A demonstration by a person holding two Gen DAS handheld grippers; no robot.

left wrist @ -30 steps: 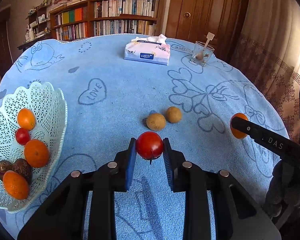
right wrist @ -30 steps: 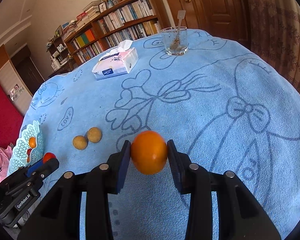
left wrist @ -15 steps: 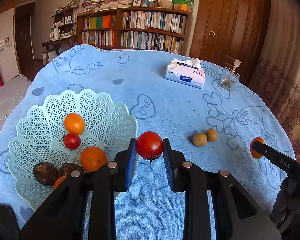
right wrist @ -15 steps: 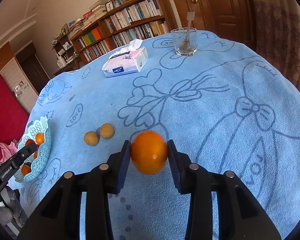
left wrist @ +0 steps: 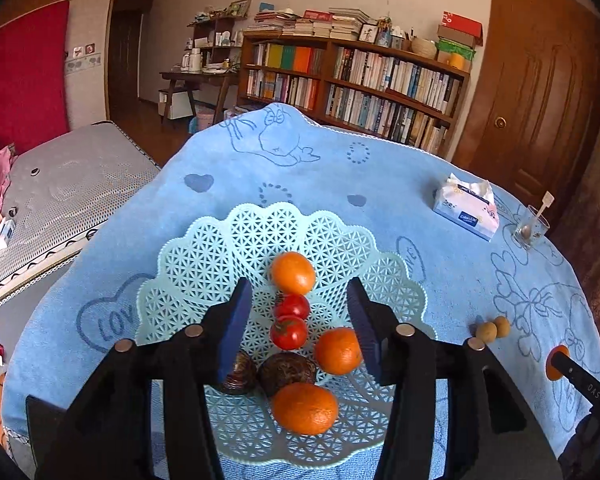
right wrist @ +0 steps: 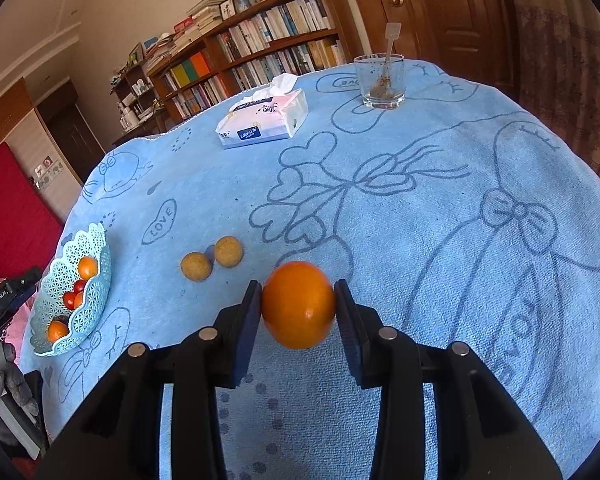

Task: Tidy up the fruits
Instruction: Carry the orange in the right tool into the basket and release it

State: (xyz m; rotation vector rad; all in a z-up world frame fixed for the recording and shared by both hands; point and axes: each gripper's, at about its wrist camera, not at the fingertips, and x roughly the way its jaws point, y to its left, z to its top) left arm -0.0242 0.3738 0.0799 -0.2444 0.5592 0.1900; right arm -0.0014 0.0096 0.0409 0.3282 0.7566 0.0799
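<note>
The left hand-held gripper (left wrist: pixel 298 322) hangs over the lattice basket (left wrist: pixel 204 256) with its fingers spread wide and nothing between them. Under it in the basket lie two tomatoes (left wrist: pixel 288 332), oranges and two dark fruits. The right hand-held gripper (right wrist: pixel 298 310) clamps an orange (right wrist: pixel 298 305) above the desk (right wrist: pixel 440 216), well apart from the basket, near two small brown fruits (right wrist: pixel 196 266).

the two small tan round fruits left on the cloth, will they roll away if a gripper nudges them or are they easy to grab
The two tan fruits look nearly spherical, so a sideways nudge would probably send them rolling, though the towel-like blue cloth may slow them. They sit touching, so closing on one would likely push the other. They look small beside the orange in the right gripper, so probably light.
</note>
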